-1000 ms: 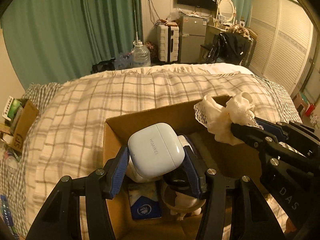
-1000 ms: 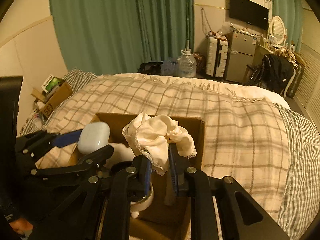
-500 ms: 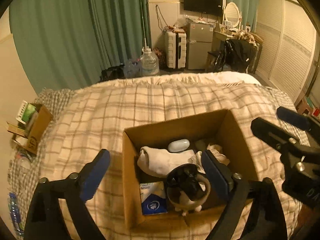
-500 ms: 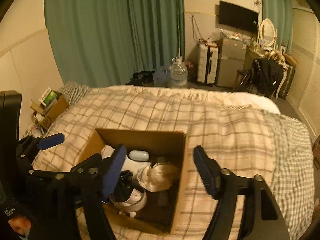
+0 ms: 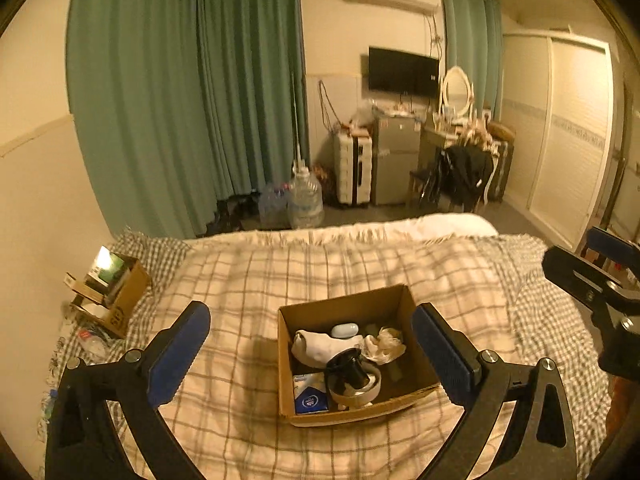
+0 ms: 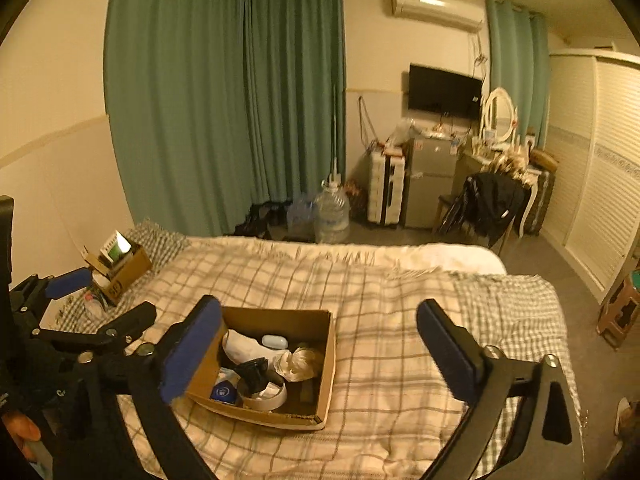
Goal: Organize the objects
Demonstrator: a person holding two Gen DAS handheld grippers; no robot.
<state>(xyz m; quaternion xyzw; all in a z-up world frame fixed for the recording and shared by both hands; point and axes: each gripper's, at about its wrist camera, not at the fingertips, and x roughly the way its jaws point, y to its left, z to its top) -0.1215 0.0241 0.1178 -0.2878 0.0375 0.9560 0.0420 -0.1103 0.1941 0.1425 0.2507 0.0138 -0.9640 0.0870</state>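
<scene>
An open cardboard box (image 5: pixel 344 303) (image 6: pixel 326 360) sits on the plaid bed. Inside lie a white earbud case (image 5: pixel 345 330) (image 6: pixel 274 341), a crumpled white lace cloth (image 5: pixel 383 345) (image 6: pixel 300 363), a rolled white cloth (image 5: pixel 320 350), a blue packet (image 5: pixel 309 398) and a round bowl-like item with a black object in it (image 5: pixel 354 380). My left gripper (image 5: pixel 311 354) is open and empty, held high above the box. My right gripper (image 6: pixel 318 354) is open and empty, also high above it.
The plaid blanket (image 5: pixel 280 276) covers the bed around the box. A small cardboard box of items (image 5: pixel 116 292) stands at the bed's left edge. Beyond the bed are green curtains, a water jug (image 5: pixel 305 200), a small fridge and a chair with dark clothes.
Both grippers opened, dropping the earbud case and the lace cloth into the box. Both then pulled up and back, away from the box.
</scene>
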